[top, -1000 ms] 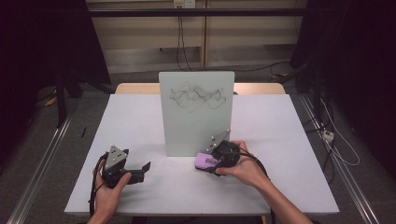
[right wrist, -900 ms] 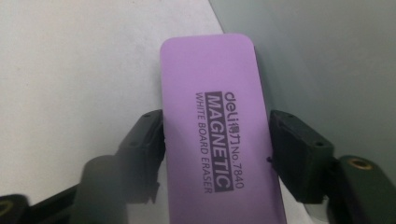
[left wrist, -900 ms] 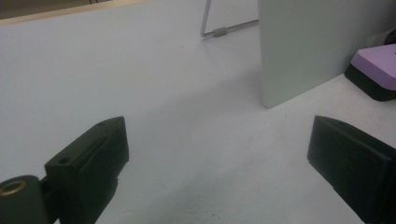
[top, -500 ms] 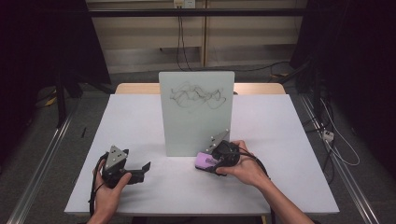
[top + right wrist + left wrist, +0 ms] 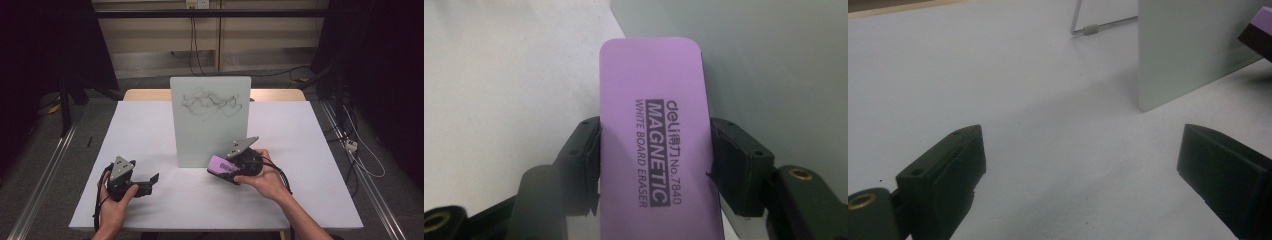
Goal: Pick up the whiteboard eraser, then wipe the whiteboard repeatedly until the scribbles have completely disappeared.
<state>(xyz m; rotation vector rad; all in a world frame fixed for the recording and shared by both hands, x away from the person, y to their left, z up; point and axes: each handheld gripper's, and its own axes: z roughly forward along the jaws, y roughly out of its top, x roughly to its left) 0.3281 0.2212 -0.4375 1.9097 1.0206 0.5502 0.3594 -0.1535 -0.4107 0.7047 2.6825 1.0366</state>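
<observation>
Clamping the purple rectangular magnetic eraser (image 5: pixel 656 135), the right gripper (image 5: pixel 235 167) sits at the upright whiteboard's (image 5: pixel 210 117) five o'clock (black scribbles (image 5: pixel 210 102) unwiped); left gripper (image 5: pixel 1088 170) jaws gape, idle.

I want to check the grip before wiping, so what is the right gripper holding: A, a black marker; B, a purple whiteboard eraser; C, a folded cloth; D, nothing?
B: in the right gripper view, the right gripper has a jaw pressed against each long side of the purple eraser, which is printed "magnetic white board eraser".
</observation>
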